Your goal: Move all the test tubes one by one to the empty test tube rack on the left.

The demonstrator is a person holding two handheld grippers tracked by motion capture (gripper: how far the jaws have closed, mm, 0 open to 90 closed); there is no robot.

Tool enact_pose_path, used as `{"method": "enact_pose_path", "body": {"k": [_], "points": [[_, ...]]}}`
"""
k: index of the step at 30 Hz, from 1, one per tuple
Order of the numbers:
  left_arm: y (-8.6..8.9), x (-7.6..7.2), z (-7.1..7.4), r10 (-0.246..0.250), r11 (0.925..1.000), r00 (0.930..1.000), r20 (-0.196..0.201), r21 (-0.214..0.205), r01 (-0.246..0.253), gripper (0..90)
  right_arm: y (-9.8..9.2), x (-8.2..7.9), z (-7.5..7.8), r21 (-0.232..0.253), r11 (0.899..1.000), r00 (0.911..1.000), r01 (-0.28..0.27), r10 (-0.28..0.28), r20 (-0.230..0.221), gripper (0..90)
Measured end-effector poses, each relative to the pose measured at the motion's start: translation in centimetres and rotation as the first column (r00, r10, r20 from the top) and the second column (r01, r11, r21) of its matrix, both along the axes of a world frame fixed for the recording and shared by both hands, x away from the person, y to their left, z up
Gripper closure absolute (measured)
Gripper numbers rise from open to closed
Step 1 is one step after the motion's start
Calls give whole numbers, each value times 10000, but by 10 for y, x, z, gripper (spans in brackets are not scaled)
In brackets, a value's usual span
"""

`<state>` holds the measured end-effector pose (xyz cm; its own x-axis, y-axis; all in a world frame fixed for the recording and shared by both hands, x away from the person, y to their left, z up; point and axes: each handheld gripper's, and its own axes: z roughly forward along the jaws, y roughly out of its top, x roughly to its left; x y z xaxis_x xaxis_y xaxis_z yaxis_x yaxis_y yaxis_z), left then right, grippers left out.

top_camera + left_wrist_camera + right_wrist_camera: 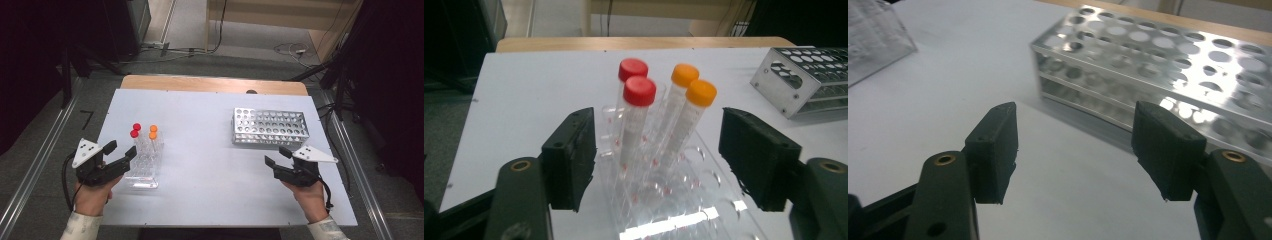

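Left gripper view details red-capped tubes [636,82], likely empty-looking.

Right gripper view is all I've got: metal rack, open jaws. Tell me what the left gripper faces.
Observer: The left gripper, jaws open and nothing between them, points at a clear plastic rack.
Operator: Say what's in that rack.
Observer: Four capped tubes stand upright in it: two red-capped tubes and two orange-capped tubes.
Operator: Place it against my metal rack.
Observer: In the high view the clear rack sits left of the metal rack, with bare white table between them.
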<state>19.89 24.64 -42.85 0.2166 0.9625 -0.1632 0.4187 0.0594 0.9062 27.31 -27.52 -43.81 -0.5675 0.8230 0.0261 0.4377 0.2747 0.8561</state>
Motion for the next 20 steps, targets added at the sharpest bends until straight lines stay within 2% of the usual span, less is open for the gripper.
{"method": "enact_pose_path", "body": {"k": [2, 5, 9, 13, 15, 17, 20], "points": [[5, -7, -2, 116, 9998, 9999, 30, -131, -115, 284, -12, -2, -2, -37, 9993, 9993, 384, -384, 15, 328], [13, -12, -6, 408, 9991, 9992, 27, -68, -408, 270, -31, -6, -5, -96, 9948, 9949, 1012, -1012, -31, 314], [23, -13, -13, 942, 9954, 9954, -189, -158, -945, 270, -58, -13, -11, -134, 9827, 9826, 1849, -1851, -118, 301], [33, -11, -25, 1589, 9872, 9862, -471, -72, -1594, 250, -80, -18, -19, -210, 9654, 9647, 2598, -2604, -389, 294], [40, -10, -31, 1823, 9823, 9806, -717, -312, -1849, 250, -90, -20, -24, -250, 9552, 9534, 2948, -2958, -594, 290], [45, -9, -34, 1908, 9789, 9784, -801, -584, -1957, 244, -98, -20, -28, -322, 9459, 9425, 3229, -3244, -802, 279], [48, -9, -35, 2002, 9765, 9770, -727, -669, -2051, 220, -105, -20, -31, -311, 9331, 9290, 3583, -3596, -875, 261]]}}
